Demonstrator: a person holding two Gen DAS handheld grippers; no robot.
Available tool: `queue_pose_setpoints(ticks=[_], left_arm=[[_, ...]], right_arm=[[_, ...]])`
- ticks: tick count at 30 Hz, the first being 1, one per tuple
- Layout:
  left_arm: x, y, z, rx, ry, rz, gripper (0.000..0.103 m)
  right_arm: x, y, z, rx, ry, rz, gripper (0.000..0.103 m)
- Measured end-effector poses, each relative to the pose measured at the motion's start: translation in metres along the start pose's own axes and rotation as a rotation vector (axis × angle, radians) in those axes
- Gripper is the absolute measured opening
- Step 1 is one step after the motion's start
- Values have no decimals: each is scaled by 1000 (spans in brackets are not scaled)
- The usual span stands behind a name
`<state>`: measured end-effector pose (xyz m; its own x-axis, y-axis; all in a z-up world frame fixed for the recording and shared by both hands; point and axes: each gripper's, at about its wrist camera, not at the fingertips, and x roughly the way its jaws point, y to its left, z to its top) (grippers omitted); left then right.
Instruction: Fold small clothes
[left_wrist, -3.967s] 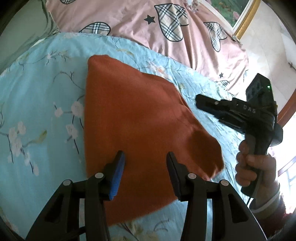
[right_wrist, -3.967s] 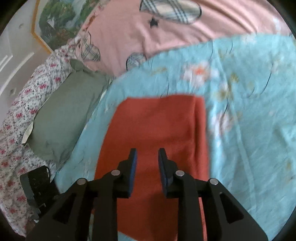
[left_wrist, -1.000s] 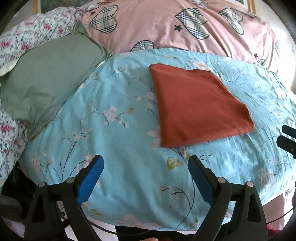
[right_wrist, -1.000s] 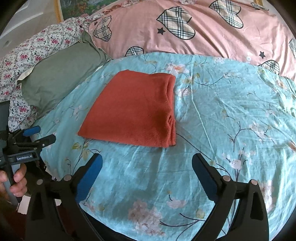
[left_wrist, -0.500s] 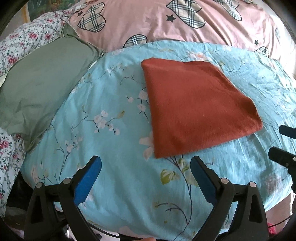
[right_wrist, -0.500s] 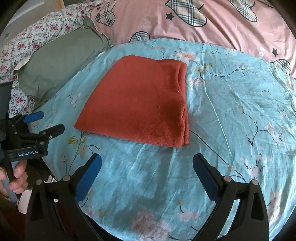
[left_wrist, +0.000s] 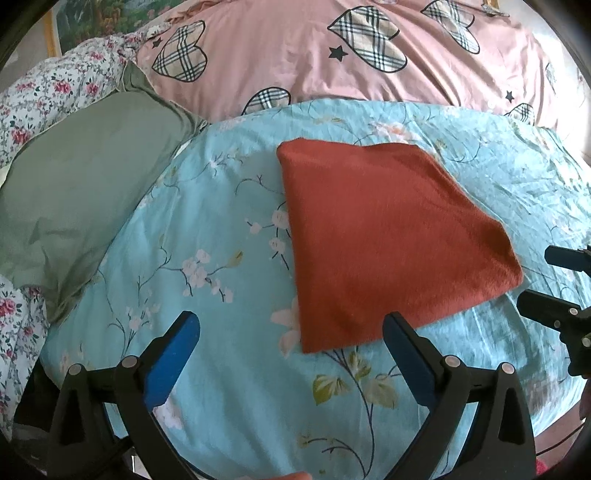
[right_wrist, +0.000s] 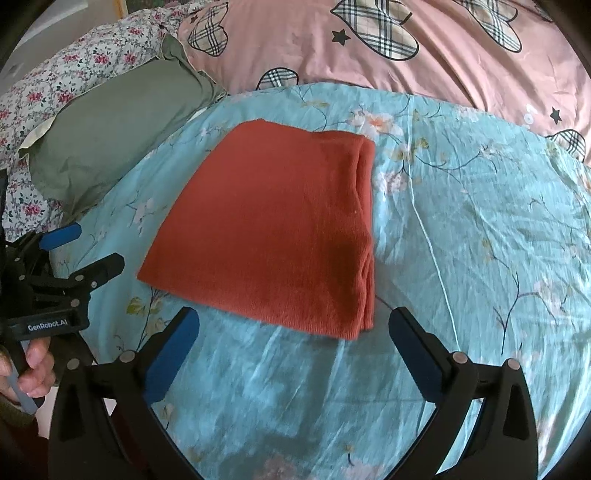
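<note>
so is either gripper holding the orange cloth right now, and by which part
Neither. The left gripper and right gripper are both open and empty, and the folded orange cloth lies free on the blue floral sheet.

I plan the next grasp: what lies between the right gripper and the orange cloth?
Only bare blue floral sheet separates the right gripper from the orange cloth, per the right wrist view.

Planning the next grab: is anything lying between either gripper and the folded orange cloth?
Nothing visible does. Only bare floral blue sheet lies between the open right gripper and the orange cloth, and the same holds for the open left gripper. The green pillow sits off to the side.
</note>
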<state>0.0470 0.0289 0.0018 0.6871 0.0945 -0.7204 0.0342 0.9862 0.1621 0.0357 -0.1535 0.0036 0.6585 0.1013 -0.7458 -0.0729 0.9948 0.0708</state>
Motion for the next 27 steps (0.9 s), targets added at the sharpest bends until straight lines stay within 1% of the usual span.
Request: queue_pose_setpoints(ticks=[8,14,27], left_arm=[[6,-2,10,0,-10,2,100],[12,-3,18,-14,-13,0,100],[19,-6,21,-37,-3,-9,100]], right_arm=[[3,-1,22,-15,-20,3,102],[8,0,31,-11,-28,8,102],[17,4,27,5,-18,30,102]])
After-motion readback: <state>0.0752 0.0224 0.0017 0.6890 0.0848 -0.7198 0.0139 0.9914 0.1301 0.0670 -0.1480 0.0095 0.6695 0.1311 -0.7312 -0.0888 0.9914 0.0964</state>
